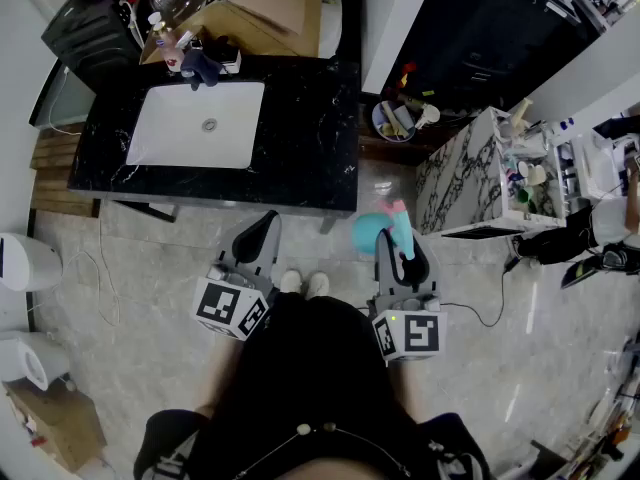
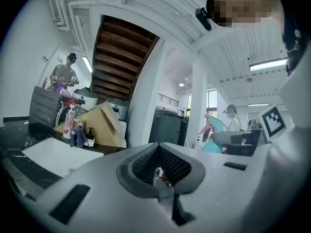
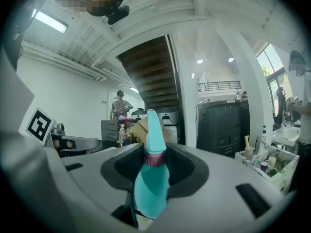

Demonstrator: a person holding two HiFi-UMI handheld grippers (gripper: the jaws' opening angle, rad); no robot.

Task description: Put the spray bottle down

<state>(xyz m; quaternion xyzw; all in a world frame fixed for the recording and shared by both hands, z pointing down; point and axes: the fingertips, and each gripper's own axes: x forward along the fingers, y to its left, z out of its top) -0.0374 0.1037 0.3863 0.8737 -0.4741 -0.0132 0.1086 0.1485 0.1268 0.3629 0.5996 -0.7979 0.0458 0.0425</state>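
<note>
right gripper [image 1: 398, 240] is clamping the teal spray bottle [image 1: 366, 232] in mid-air | left gripper [image 1: 260, 234] is hanging closed, empty

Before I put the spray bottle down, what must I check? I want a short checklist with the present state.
1. Right gripper clamped on spray bottle: ok.
2. Left gripper shut, holding nothing: ok.
3. Bare counter beside the sink: ok.
4. Bottle above the counter: not ok, it appears over the floor.
5. Liquid level in the bottle: cannot tell.
</note>
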